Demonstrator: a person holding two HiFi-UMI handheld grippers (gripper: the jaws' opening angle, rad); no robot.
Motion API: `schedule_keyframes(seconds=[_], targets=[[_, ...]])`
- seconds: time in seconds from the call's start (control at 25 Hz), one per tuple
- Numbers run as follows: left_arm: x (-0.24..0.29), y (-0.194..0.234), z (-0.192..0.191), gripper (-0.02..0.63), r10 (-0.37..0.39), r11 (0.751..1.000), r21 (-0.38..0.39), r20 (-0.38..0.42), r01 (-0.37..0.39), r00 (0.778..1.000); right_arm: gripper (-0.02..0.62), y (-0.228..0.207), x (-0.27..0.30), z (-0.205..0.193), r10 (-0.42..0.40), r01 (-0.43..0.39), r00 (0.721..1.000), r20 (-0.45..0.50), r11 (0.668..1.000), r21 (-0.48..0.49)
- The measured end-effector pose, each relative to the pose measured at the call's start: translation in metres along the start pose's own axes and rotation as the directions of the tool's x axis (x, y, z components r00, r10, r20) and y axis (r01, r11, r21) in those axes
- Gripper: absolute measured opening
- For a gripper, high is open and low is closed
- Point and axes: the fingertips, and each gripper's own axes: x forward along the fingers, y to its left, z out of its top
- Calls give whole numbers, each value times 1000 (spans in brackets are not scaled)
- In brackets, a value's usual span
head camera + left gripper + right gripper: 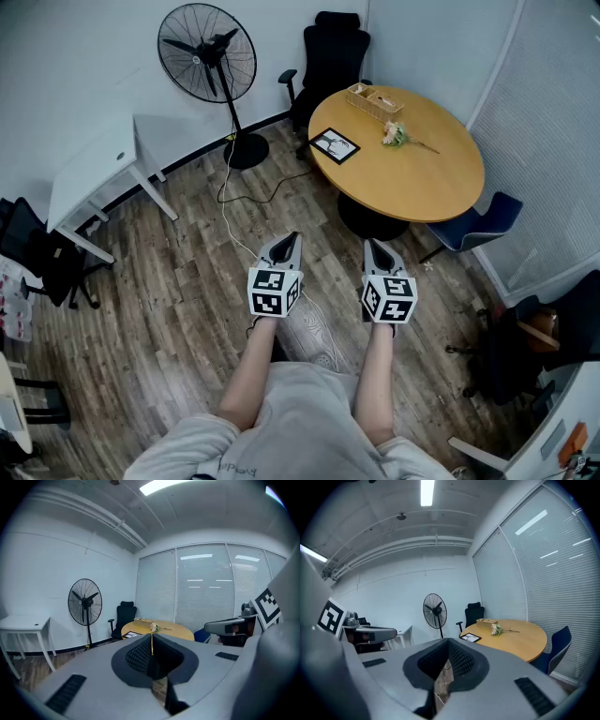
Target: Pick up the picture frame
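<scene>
The picture frame [334,145] is black-edged and lies flat at the near left edge of the round wooden table [441,187]; it also shows in the left gripper view as the frame [132,634] and in the right gripper view as the frame [470,638]. My left gripper [292,237] and right gripper [373,246] hang side by side over the wooden floor, well short of the table. Both point toward it, jaws shut, nothing held. The left gripper [151,634] and right gripper [448,641] show closed tips.
A wicker basket [373,100] and a flower sprig [397,135] lie on the table. A standing fan [208,56] with a cable across the floor, a black office chair [328,56], a white desk [94,169] and a blue chair [478,225] surround it.
</scene>
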Motion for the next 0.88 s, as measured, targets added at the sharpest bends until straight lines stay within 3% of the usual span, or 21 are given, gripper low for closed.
schedule_keyframes(seconds=[0.24,0.4,0.56,0.64,0.76,0.88], targets=[[-12,-3,-1,26,-10,1000,-3,24,10,1000,23,5,-10,-8,4,-4,1000,1,1000,10],[-19,-4,-11,25,-33,996,-79,21,34,999,23,0,-15,-14,33,-33,999,-7,999,36],[-38,42,-26,26,62,991,-115,-5,-62,998,23,1,-13,-14,60,-61,998,14,993,98],[-50,69,-28,25,102,979,-176,10,-99,995,23,4,-10,-19,59,-60,998,15,992,114],[-57,94,-29,26,121,959,-262,43,-105,992,21,7,-2,-24,63,-65,998,15,987,144],[-42,107,-33,26,109,964,-247,31,-98,994,21,10,14,-27,69,-69,998,-1,989,131]])
